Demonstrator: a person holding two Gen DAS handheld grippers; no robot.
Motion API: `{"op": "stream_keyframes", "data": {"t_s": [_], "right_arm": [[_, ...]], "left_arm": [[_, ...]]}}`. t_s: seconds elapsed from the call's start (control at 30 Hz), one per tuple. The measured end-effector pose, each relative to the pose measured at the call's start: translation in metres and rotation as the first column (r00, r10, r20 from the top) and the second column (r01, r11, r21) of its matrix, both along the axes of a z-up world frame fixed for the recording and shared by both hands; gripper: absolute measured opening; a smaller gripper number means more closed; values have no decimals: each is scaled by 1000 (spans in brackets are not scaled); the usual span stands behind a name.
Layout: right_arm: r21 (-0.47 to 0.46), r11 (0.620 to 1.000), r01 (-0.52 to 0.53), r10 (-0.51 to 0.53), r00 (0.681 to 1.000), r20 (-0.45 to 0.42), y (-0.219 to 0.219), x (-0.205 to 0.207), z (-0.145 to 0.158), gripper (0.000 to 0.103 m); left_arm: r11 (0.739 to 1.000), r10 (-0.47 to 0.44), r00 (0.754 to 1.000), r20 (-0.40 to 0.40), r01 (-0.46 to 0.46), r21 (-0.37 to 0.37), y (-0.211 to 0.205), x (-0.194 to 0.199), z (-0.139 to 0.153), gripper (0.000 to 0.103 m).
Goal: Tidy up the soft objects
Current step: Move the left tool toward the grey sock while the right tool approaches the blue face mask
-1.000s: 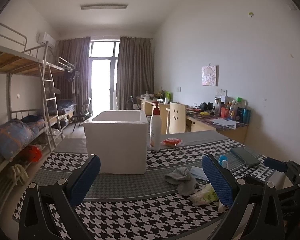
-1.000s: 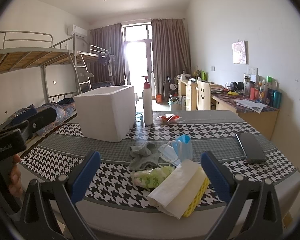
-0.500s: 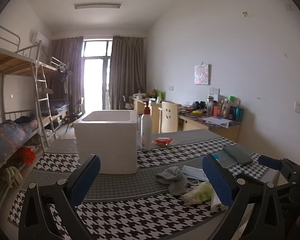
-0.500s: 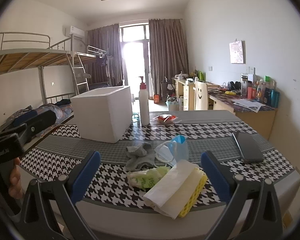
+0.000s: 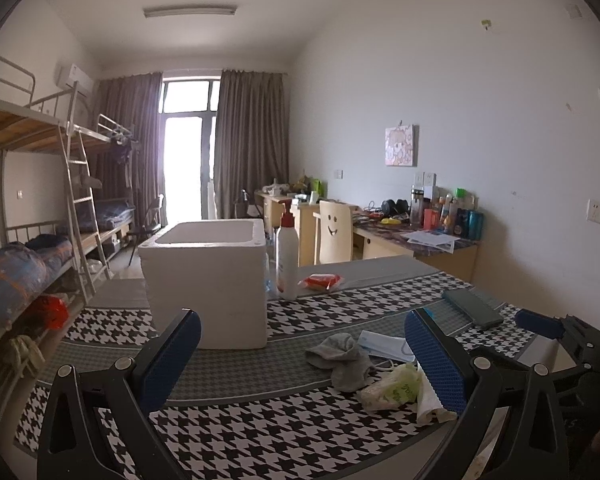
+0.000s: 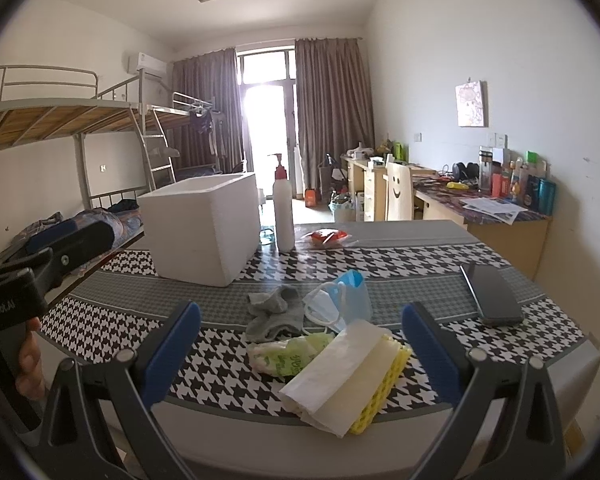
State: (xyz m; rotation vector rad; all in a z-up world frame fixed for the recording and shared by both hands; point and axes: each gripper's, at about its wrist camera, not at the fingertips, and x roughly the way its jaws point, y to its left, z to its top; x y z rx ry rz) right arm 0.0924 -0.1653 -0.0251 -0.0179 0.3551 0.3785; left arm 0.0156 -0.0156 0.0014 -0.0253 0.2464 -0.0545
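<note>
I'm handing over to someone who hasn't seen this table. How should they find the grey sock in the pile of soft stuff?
Start at the big white foam box on the houndstooth table. Nearer the camera lies a small pile, and the grey sock is its left, crumpled piece, touching the blue face mask. It is the only grey cloth there; the neighbours are a green-printed packet and white paper over a yellow sponge.

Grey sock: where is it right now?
In the right wrist view the grey sock lies crumpled on the table near centre, just left of the blue face mask and in front of the white foam box.
</note>
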Motion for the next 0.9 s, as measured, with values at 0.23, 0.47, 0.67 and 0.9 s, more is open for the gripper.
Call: {"op": "stream_keyframes", "data": {"t_s": [0.23,0.47,0.67,0.9], "right_arm": [[2,1000,3,-3,1000,-15,-4,6,-2,102],[3,1000,24,-24,999,-31,-11,12,-6,102],[8,999,48,-47,997,-55,-20,17,-10,102],[-1,998,59,-59,994,-89,-24,27,-18,102]], "left_arm": [[1000,-13,1000,-27,13,-5,-3,12,-3,102],[999,-38,998,-43,38,-1,-10,21,-7,102],[998,-57,995,-82,57,6,-16,31,-15,102],[996,-93,987,-132,94,-2,-24,43,-25,102]]}}
